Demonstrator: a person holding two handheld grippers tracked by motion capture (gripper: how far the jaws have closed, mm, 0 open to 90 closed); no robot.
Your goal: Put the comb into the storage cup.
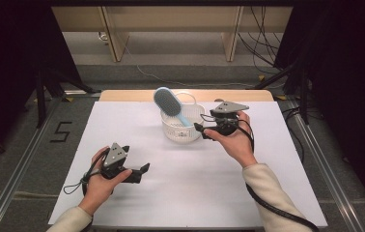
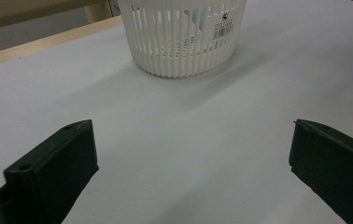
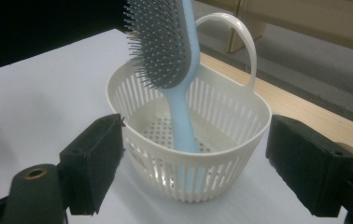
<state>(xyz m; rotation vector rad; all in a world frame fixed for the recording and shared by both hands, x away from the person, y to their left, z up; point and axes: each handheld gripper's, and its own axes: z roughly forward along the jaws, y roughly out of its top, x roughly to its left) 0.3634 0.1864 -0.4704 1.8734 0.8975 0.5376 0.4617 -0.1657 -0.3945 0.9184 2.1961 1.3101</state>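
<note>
a light blue hairbrush [image 3: 174,70] stands handle-down in a white slatted basket [image 3: 221,163] – just ahead of the right gripper [image 3: 193,163], whose jaws gape wide with nothing pressed between them. the left gripper [image 2: 191,158] – jaws wide too, holding nothing – faces the basket from well apart.

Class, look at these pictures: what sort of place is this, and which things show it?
Probably a lab recording station: a white-covered table ringed by dark curtains, loose cables on the floor, and a floor marking "5".
</note>
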